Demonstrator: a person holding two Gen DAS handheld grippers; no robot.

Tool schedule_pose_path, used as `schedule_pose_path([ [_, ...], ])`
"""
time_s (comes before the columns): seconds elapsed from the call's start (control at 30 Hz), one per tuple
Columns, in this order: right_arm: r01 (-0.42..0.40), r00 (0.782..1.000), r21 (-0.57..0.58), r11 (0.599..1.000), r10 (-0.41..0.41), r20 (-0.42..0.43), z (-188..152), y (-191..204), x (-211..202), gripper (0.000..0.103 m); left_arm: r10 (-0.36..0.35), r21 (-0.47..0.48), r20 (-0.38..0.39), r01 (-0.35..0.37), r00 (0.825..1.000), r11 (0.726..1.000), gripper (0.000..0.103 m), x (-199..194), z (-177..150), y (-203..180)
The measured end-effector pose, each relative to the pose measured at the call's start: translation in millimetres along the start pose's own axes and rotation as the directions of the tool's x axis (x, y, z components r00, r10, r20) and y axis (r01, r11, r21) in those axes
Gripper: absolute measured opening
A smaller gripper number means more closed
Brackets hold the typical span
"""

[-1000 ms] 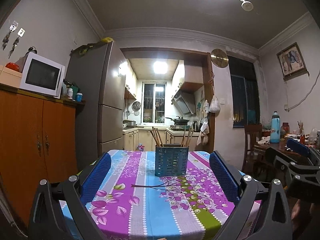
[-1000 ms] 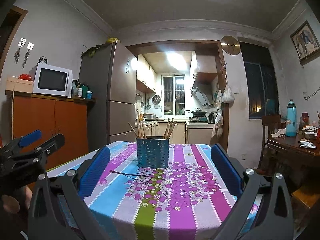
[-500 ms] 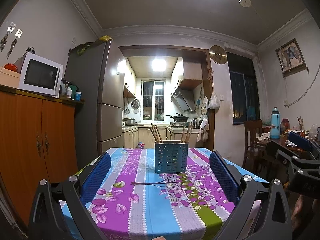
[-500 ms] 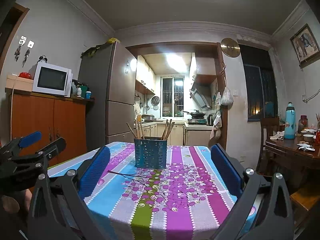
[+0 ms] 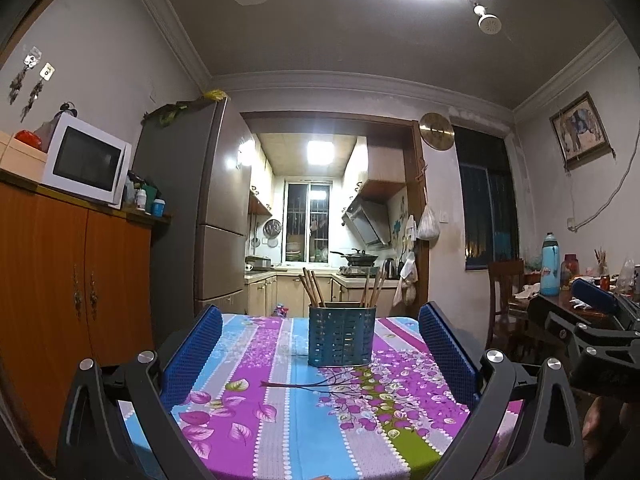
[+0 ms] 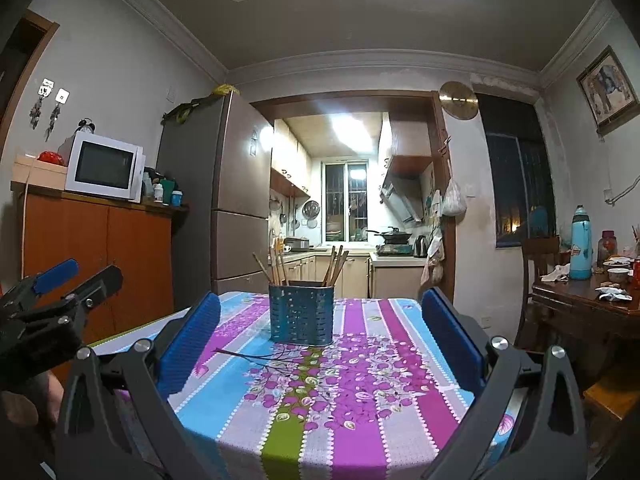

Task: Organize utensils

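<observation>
A blue perforated utensil holder (image 5: pixel 342 335) stands upright on the flowered tablecloth (image 5: pixel 256 432), with several wooden chopsticks (image 5: pixel 311 292) leaning in its two sides. It also shows in the right wrist view (image 6: pixel 301 319) with the chopsticks (image 6: pixel 276 266). My left gripper (image 5: pixel 320 348) is open and empty, held back over the near table edge, apart from the holder. My right gripper (image 6: pixel 318 340) is open and empty, likewise held back. Each gripper shows at the edge of the other's view: the right gripper (image 5: pixel 596 344), the left gripper (image 6: pixel 56 300).
An orange cabinet (image 5: pixel 60 280) with a microwave (image 5: pixel 86 160) stands on the left, a fridge (image 5: pixel 220 216) behind it. A dark wooden side table (image 6: pixel 584 304) with a blue thermos (image 6: pixel 581 244) and bowls stands on the right. The kitchen doorway is behind the table.
Both views have tilted upward and pulled back a little from the table; the holder sits lower and farther in frame. Both grippers stay open and empty.
</observation>
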State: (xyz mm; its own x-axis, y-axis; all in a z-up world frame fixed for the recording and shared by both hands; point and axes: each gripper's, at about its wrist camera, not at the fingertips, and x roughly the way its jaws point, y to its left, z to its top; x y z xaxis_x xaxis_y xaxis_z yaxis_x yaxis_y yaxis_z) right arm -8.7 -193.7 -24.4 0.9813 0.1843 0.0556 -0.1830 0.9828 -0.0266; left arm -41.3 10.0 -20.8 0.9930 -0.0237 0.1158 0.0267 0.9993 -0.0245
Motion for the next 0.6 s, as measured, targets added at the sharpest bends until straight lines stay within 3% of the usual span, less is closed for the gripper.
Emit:
schedule_pose_path([
  [0.6,-0.014,1.000,0.009,1.000,0.014,-0.023,1.4,-0.3,6.9,0.097,-0.001,0.004,-0.023,0.001,1.000,1.000,0.098,7.3,-2.8,-2.4],
])
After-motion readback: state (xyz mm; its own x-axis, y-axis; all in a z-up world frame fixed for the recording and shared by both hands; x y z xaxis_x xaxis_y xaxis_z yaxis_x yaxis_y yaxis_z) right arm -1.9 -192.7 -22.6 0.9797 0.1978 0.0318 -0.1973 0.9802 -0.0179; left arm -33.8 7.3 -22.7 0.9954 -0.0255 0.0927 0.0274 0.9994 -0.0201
